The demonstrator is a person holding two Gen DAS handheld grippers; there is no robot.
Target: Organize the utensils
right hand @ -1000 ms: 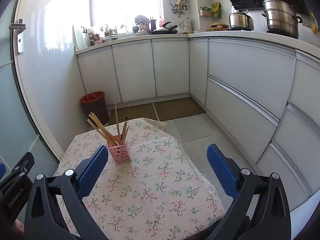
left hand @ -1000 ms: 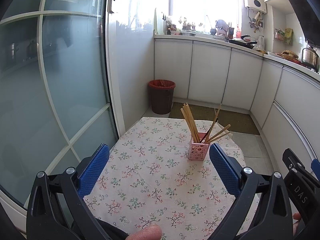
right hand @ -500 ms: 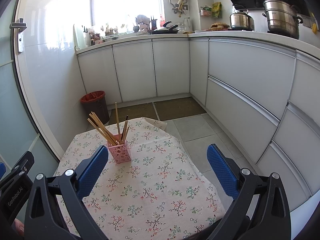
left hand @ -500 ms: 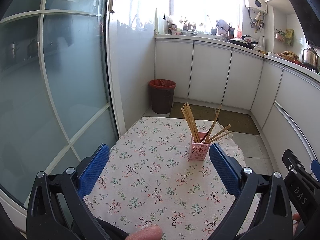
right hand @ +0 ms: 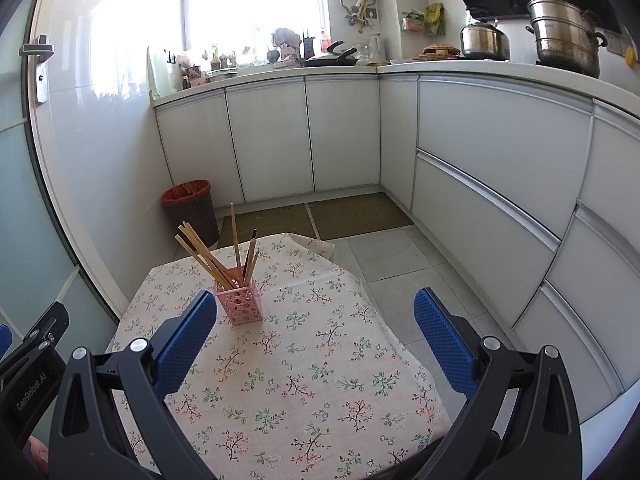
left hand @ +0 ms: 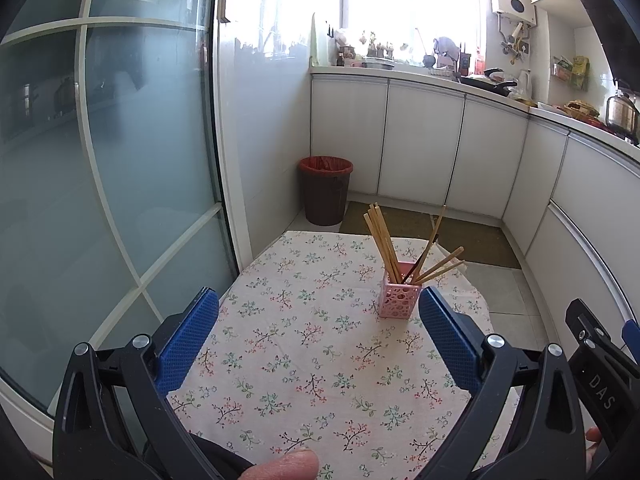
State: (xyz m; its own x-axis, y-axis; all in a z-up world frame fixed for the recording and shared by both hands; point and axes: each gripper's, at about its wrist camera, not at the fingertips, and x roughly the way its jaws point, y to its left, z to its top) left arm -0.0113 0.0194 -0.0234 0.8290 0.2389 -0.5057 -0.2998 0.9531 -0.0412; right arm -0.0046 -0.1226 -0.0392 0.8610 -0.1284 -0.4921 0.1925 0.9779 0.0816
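A small pink plastic holder with a perforated lattice wall point(left hand: 398, 300) stands upright on the worktop covered in a floral cloth point(left hand: 304, 344), toward its far side. Wooden chopsticks point(left hand: 382, 242) lean fanned out inside it. A brown bin with a red liner point(left hand: 325, 190) sits on the floor beyond. The right claw's black frame reads "DAS"; the left's reads "GenRobot.AI". The left claw point(left hand: 318, 330) and right claw point(right hand: 316, 328) both gape wide above the cloth, holding and touching nothing.
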